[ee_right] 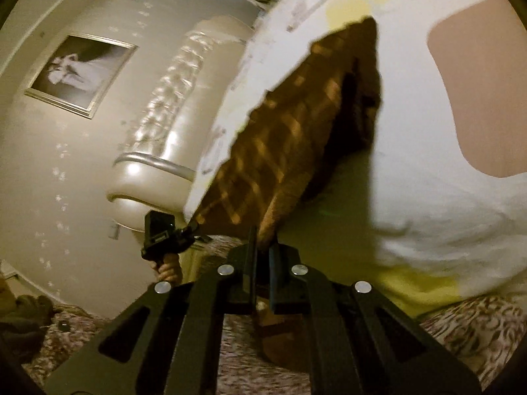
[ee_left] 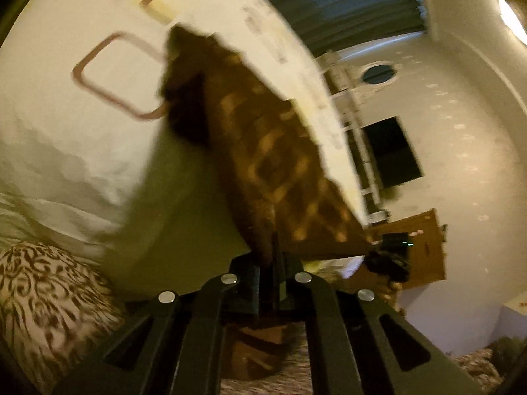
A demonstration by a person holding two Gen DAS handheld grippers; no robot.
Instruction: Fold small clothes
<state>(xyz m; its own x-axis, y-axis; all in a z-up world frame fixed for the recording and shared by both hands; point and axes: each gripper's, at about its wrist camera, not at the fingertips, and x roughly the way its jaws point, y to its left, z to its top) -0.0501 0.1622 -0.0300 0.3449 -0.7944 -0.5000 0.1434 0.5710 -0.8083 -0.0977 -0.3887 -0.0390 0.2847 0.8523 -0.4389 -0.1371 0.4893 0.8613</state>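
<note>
Left wrist view: your left gripper (ee_left: 268,256) is clenched on one edge of the brown checked cloth (ee_left: 263,151), which stretches up and away from its fingertips, held in the air in front of your white shirt (ee_left: 82,138). To its right, your right gripper (ee_left: 388,256) pinches the far corner. In the right wrist view, your right gripper (ee_right: 262,247) grips the same cloth (ee_right: 280,141), pulled taut between both tools above the patterned bedspread (ee_right: 240,355).
</note>
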